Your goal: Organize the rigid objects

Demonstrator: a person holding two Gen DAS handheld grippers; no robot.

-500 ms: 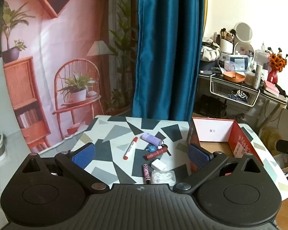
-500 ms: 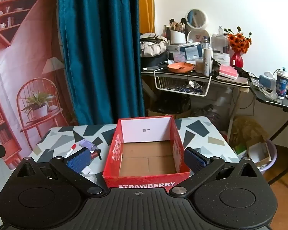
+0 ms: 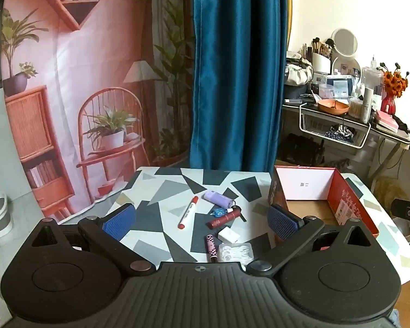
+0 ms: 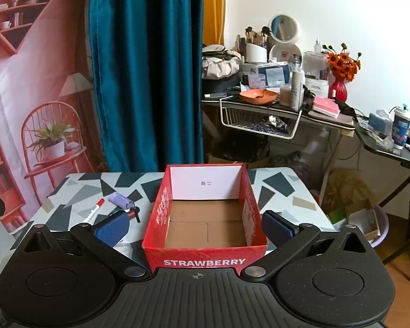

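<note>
Red cardboard forms the open box [image 4: 205,218] at the centre of the right wrist frame; the word STRAWBERRY is printed on its near wall and its brown floor holds nothing. The right gripper [image 4: 196,225] hangs in front of the box with its blue pads [image 4: 277,228] spread wide, one on each side of the box and pressing on nothing.

In the left wrist frame the same box sits at centre right, on a table [image 3: 161,191] patterned with grey, black and white shapes. The left gripper [image 3: 201,221] is also fully spread, with nothing between its fingers. The loose items lie in a cluster at the lower centre of that frame, left of the box:
- a red-capped marker [image 3: 188,212], lying diagonally;
- a lilac lighter-shaped case [image 3: 218,198], furthest from the camera;
- a dark red tube [image 3: 224,220], just beside a small blue item [image 3: 219,212];
- a white block [image 3: 228,235];
- a pink-and-black checked tube [image 3: 211,247];
- a clear case [image 3: 236,252] with white contents, nearest the camera.
</note>
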